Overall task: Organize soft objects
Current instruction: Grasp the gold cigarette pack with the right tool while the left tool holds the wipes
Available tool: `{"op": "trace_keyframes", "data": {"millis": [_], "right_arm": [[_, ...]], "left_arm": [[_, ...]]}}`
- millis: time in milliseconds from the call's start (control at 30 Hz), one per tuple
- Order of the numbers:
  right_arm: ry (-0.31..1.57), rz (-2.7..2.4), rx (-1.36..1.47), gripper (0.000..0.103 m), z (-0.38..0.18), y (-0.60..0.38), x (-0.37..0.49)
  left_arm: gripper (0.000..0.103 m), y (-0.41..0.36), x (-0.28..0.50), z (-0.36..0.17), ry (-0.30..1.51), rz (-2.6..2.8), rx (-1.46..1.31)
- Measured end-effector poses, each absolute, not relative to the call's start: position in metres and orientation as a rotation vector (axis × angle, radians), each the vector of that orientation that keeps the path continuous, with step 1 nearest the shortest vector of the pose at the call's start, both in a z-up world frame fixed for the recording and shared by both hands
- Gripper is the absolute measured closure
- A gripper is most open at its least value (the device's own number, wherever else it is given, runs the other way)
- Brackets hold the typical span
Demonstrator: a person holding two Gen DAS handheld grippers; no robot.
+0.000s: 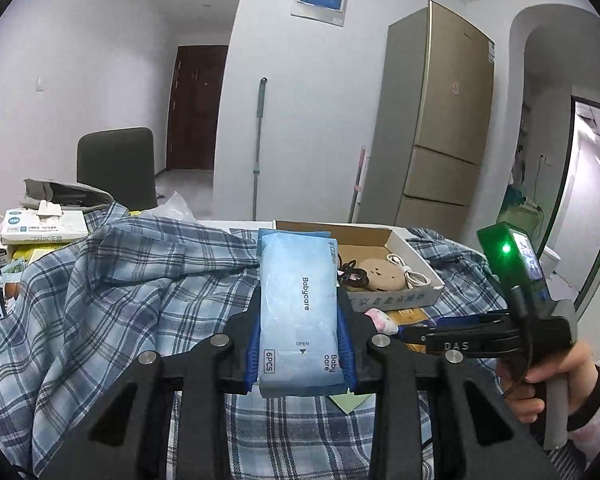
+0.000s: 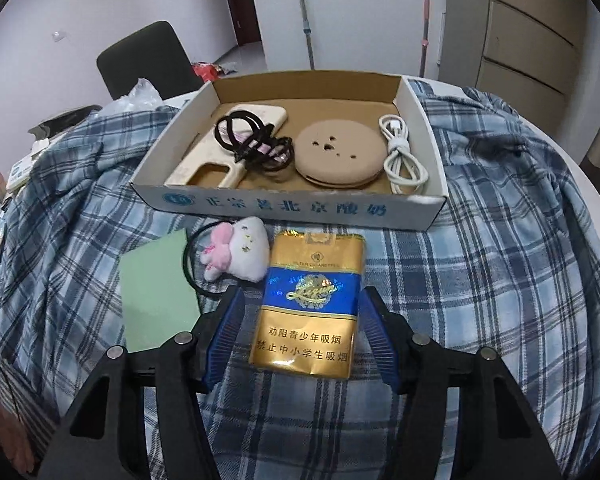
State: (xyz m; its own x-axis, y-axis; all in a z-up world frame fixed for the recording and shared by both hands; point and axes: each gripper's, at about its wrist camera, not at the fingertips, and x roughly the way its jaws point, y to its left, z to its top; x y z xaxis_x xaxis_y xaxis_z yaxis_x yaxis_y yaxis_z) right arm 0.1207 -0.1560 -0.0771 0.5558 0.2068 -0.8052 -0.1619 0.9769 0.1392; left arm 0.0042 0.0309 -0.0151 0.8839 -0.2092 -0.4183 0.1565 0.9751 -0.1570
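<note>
My left gripper (image 1: 300, 344) is shut on a light blue Babycare wipes pack (image 1: 298, 312) and holds it above the blue plaid cloth (image 1: 120, 300). My right gripper (image 2: 300, 340) is open around a gold and blue soft cigarette pack (image 2: 314, 304) that lies on the plaid cloth (image 2: 480, 280); the jaws stand apart from its sides. A shallow cardboard box (image 2: 292, 204) lies beyond it and also shows in the left wrist view (image 1: 396, 300). It holds a beige phone case (image 2: 220, 152), black hair ties (image 2: 256, 144), a round tan pad (image 2: 336, 152) and a white cable (image 2: 402, 156).
A white and pink plush hair tie (image 2: 240, 254) and a green card (image 2: 156, 296) lie left of the cigarette pack. A tissue pack (image 1: 44, 226) and clutter sit at the far left. A dark chair (image 1: 118, 164), a mop (image 1: 258, 148) and a fridge (image 1: 440, 120) stand behind.
</note>
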Motion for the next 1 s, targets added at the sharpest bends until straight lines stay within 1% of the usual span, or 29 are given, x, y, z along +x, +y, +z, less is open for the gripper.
{"op": "trace_keyframes", "data": {"millis": [67, 167, 267, 300, 333, 400, 467, 533, 600, 767, 933, 1000], "right_arm": [[0.95, 0.216, 0.04, 0.045, -0.078, -0.155, 0.12], [0.95, 0.217, 0.045, 0.049, -0.08, -0.156, 0.12], [0.93, 0.216, 0.034, 0.053, -0.079, -0.156, 0.118], [0.916, 0.21, 0.022, 0.059, -0.079, -0.155, 0.117], [0.91, 0.208, 0.012, 0.061, -0.078, -0.154, 0.116], [0.914, 0.221, 0.009, 0.06, -0.079, -0.154, 0.117], [0.912, 0.22, 0.002, 0.056, -0.079, -0.153, 0.117], [0.912, 0.22, 0.011, 0.044, -0.08, -0.155, 0.118], [0.922, 0.24, 0.032, 0.04, -0.082, -0.155, 0.119], [0.943, 0.244, 0.008, 0.041, -0.088, -0.148, 0.12], [0.916, 0.217, -0.014, 0.052, -0.088, -0.15, 0.118], [0.857, 0.221, -0.027, 0.053, -0.082, -0.152, 0.112]], "left_arm": [[0.07, 0.028, 0.005, -0.016, 0.454, -0.196, -0.109], [0.07, 0.027, 0.008, -0.018, 0.474, -0.184, -0.103], [0.07, 0.027, 0.004, -0.017, 0.453, -0.18, -0.103], [0.07, 0.026, 0.003, -0.016, 0.448, -0.181, -0.095], [0.07, 0.026, 0.003, -0.016, 0.449, -0.181, -0.091], [0.07, 0.025, 0.004, -0.017, 0.454, -0.181, -0.093], [0.07, 0.027, 0.004, -0.017, 0.456, -0.178, -0.1], [0.07, 0.028, 0.004, -0.017, 0.455, -0.179, -0.101], [0.07, 0.027, 0.004, -0.017, 0.451, -0.178, -0.093], [0.07, 0.024, 0.003, -0.016, 0.448, -0.181, -0.079], [0.07, 0.024, 0.003, -0.016, 0.449, -0.182, -0.081], [0.07, 0.024, 0.002, -0.016, 0.445, -0.182, -0.08]]}}
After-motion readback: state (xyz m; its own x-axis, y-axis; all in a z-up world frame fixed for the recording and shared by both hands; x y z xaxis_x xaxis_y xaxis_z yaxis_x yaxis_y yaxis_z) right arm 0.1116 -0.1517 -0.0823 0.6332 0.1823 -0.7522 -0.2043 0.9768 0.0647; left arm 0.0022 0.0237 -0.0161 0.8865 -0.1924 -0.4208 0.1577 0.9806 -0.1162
